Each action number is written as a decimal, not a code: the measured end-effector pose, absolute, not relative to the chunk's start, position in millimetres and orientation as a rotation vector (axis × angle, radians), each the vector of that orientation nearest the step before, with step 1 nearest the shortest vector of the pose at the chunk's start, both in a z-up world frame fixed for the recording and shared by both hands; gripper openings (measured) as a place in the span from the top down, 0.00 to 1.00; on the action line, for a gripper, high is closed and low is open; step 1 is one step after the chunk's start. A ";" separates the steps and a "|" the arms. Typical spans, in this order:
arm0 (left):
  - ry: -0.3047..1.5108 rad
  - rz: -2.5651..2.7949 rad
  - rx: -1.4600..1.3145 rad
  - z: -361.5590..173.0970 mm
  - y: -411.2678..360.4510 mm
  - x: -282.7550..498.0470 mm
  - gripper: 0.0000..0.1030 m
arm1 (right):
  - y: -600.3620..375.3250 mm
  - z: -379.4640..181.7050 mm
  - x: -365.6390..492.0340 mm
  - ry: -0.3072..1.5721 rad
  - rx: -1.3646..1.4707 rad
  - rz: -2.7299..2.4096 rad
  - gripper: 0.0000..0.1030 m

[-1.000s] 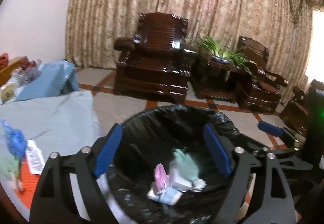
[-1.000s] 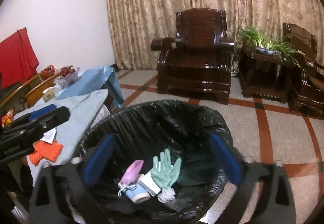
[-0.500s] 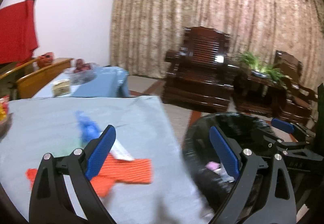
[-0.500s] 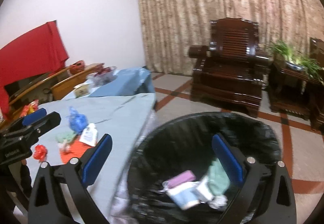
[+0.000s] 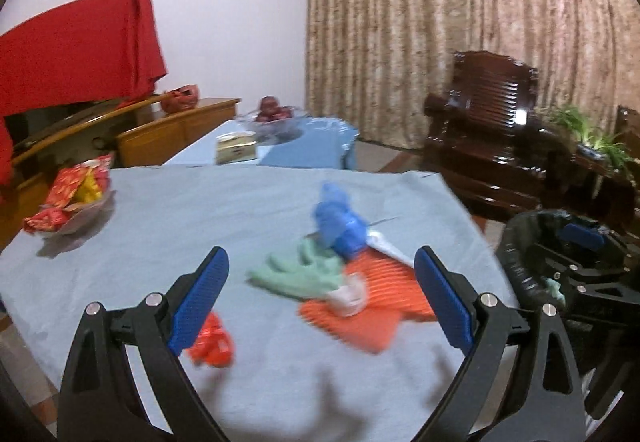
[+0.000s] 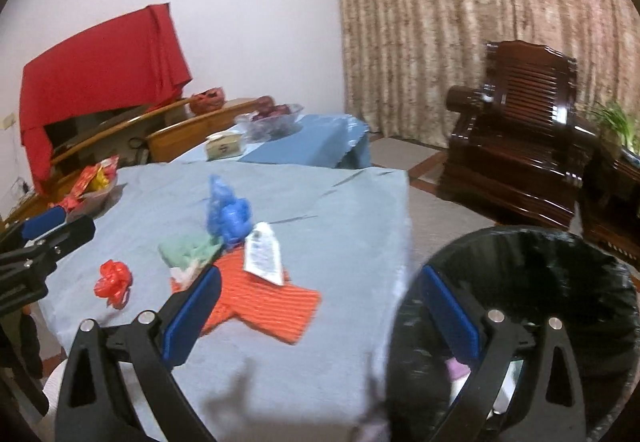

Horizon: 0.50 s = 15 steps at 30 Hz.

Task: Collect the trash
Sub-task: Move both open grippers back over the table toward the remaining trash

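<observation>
I am holding my left gripper [image 5: 320, 294] over the table [image 5: 160, 226] with the blue-gray cloth. Its 2 blue fingers [image 5: 199, 298] are standing wide apart, and nothing is sitting between them. My right gripper [image 6: 320, 312] is gaping wide too, and it is holding nothing. It is hanging over the right edge of the table, with 1 finger over the cloth and 1 finger over the black trash bin [image 6: 532, 266].

The bin is standing on the floor just beside the table's right edge. In the left wrist view the bin [image 5: 520, 238] is peeking in at the far right, and my other gripper is showing there in front of it.

The trash is lying in a little heap on the cloth. The green glove [image 5: 298, 274] is lying right between my left fingers, a bit ahead of them. The blue plastic bag [image 5: 340, 226] is sitting behind it. The orange knitted cloth [image 5: 372, 310] is lying under the glove and a white wrapper [image 6: 264, 254]. The red crumpled piece [image 5: 210, 342] is lying near my left finger, apart from the heap. A bowl of snacks [image 5: 68, 202] is sitting near the left edge. The cloth around the heap is looking bare.
</observation>
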<state>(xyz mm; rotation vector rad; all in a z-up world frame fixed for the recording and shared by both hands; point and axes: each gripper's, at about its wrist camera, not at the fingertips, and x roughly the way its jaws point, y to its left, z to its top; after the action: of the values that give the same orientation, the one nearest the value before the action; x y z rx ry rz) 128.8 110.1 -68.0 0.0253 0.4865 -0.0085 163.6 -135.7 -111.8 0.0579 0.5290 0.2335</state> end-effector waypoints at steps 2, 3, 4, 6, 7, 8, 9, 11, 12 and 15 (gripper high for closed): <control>0.497 0.016 0.028 -73.8 121.2 129.1 0.11 | -122.9 -116.7 168.1 0.542 0.052 0.255 0.06; 0.506 0.032 0.028 -77.8 128.7 129.9 0.11 | -117.4 -119.5 169.5 0.546 0.049 0.262 0.06; 0.512 0.044 0.026 -81.5 134.1 129.5 0.11 | -113.4 -121.4 170.3 0.549 0.046 0.267 0.06; 0.530 0.072 0.025 -89.9 146.5 132.7 0.11 | -104.0 -126.2 174.4 0.557 0.035 0.278 0.06; 0.536 0.083 0.023 -93.8 151.4 133.3 0.11 | -100.2 -127.4 176.9 0.561 0.031 0.281 0.06; 0.543 0.093 0.022 -97.8 156.1 134.7 0.11 | -96.4 -129.5 178.5 0.564 0.028 0.284 0.06; 0.555 0.107 0.020 -103.4 162.8 136.5 0.11 | -92.6 -132.4 180.9 0.569 0.024 0.286 0.06; 0.576 0.131 0.012 -112.9 173.5 139.6 0.11 | -87.4 -136.8 185.3 0.580 0.014 0.289 0.06; 0.586 0.143 0.007 -118.7 179.2 140.8 0.11 | -83.9 -139.9 187.8 0.585 0.005 0.292 0.06; 0.621 0.176 -0.006 -134.3 193.2 147.2 0.11 | -75.9 -147.3 193.2 0.599 -0.008 0.301 0.06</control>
<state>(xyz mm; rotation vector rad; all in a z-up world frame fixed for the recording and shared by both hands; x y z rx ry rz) 147.2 193.2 -134.3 -0.0064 0.6207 0.1760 193.2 -75.9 -147.3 -0.0078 0.5993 0.3008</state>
